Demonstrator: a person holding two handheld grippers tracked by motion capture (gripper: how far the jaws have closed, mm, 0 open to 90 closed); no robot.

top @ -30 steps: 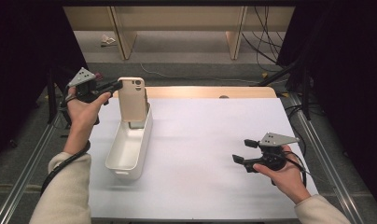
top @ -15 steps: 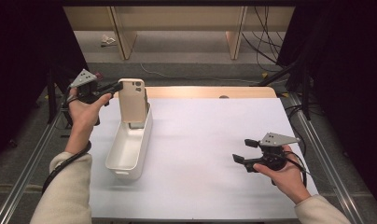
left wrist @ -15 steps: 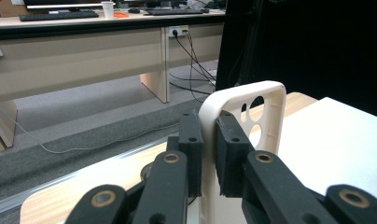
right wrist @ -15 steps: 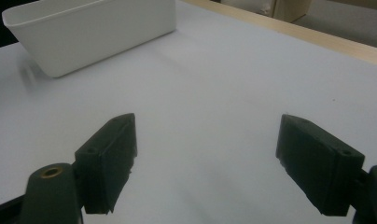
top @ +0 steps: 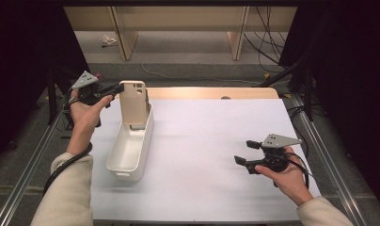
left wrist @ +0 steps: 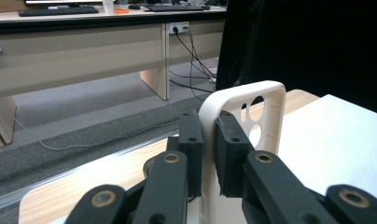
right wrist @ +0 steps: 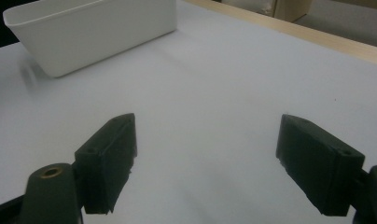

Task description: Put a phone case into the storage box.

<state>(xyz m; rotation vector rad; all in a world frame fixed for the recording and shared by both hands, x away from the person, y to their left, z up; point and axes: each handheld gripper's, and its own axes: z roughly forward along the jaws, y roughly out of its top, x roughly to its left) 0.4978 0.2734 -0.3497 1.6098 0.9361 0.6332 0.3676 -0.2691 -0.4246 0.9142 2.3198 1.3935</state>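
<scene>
Beige phone case (top: 133,101) pinched upright in left gripper (top: 116,88); right gripper (top: 248,152) spread

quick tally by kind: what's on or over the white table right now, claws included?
Cream plastic phone case: 1, upright over the bin's far end, clamped in the left claw
White rectangular plastic bin: 1
Black two-jaw claws: 2, left one on the case, right claw open over bare table
Total: 4
</scene>
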